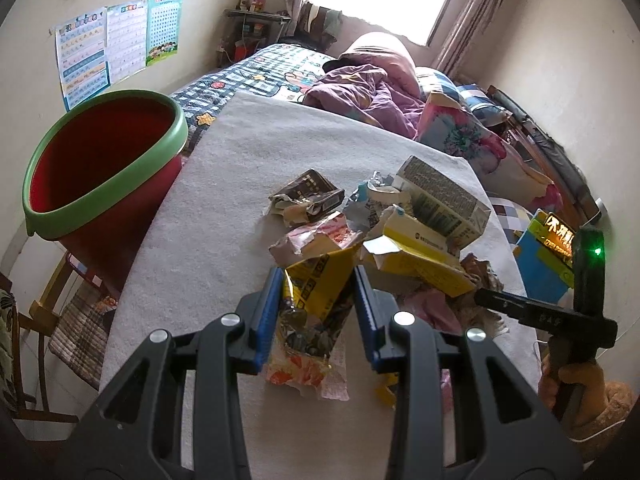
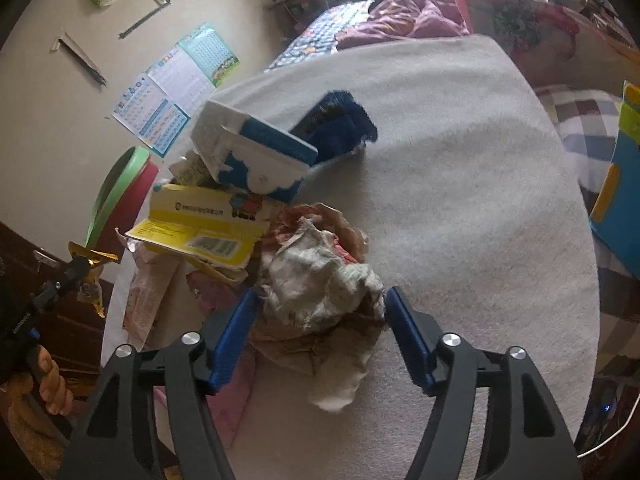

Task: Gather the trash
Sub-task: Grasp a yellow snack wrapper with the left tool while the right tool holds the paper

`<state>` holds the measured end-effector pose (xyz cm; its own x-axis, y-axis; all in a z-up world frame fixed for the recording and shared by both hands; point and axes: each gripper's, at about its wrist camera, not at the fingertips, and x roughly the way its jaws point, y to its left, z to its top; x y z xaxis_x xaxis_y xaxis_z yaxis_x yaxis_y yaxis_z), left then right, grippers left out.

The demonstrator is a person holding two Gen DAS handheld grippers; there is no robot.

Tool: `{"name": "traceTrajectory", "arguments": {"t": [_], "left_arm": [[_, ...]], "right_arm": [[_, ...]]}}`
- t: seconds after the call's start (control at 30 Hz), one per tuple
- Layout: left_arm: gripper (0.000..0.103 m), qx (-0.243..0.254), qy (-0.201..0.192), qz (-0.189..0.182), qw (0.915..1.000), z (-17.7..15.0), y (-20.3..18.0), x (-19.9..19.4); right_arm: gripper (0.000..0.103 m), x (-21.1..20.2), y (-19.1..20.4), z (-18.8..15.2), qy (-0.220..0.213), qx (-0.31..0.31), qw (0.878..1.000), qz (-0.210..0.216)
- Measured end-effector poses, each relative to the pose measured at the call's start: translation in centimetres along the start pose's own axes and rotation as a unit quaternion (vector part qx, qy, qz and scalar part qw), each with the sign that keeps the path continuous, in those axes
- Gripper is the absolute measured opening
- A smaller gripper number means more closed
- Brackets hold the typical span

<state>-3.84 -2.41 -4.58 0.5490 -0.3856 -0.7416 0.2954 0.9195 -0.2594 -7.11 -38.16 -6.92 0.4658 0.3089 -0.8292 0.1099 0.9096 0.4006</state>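
A pile of trash lies on a white mat [image 1: 224, 208]. My left gripper [image 1: 318, 276] is shut on a yellow snack wrapper [image 1: 320, 288] that stands between its blue pads. A yellow carton [image 1: 416, 248], a grey-green box [image 1: 444, 196] and a dark wrapper [image 1: 308, 194] lie beyond. My right gripper [image 2: 320, 300] is open, its fingers on either side of a crumpled paper wad [image 2: 320, 284] without closing on it. The yellow carton [image 2: 200, 228] and a white and blue box [image 2: 256, 152] lie to its left. A red bin with a green rim [image 1: 100, 168] stands left of the mat.
The mat lies on a bed with a checked sheet [image 1: 248, 76] and a purple duvet [image 1: 360, 88]. A blue and yellow board [image 1: 548, 252] sits at the right edge. A wooden chair [image 1: 36, 320] stands by the bed at lower left. Posters hang on the wall [image 1: 116, 40].
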Motion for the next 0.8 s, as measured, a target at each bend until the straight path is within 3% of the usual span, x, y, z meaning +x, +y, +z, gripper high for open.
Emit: {"name": "traceTrajectory", "arguments": {"t": [0.1,0.2,0.63,0.8], "left_arm": [[0.034,-0.002,-0.001,0.002,1.0,0.1,0.4,-0.1],[0.034,-0.006,-0.003,0.005,1.0,0.3,0.8,-0.1],[0.034,-0.008,-0.006,0.007,0.9999,0.7,1.7,0.0],[0.034,-0.006,-0.007,0.007,0.9999,1.1,1.8,0.1]], "right_arm": [[0.056,-0.8,-0.1,0.2,-0.014,0.001,1.0,0.003],[0.051,-2.0,-0.2,0.8,-0.032,0.005,0.999,0.0],[0.05,-8.2,-0.5,2.9,-0.135,0.04,0.99,0.005],[0.05,-8.7,1.3,4.0,-0.146,0.026,0.989,0.02]]}}
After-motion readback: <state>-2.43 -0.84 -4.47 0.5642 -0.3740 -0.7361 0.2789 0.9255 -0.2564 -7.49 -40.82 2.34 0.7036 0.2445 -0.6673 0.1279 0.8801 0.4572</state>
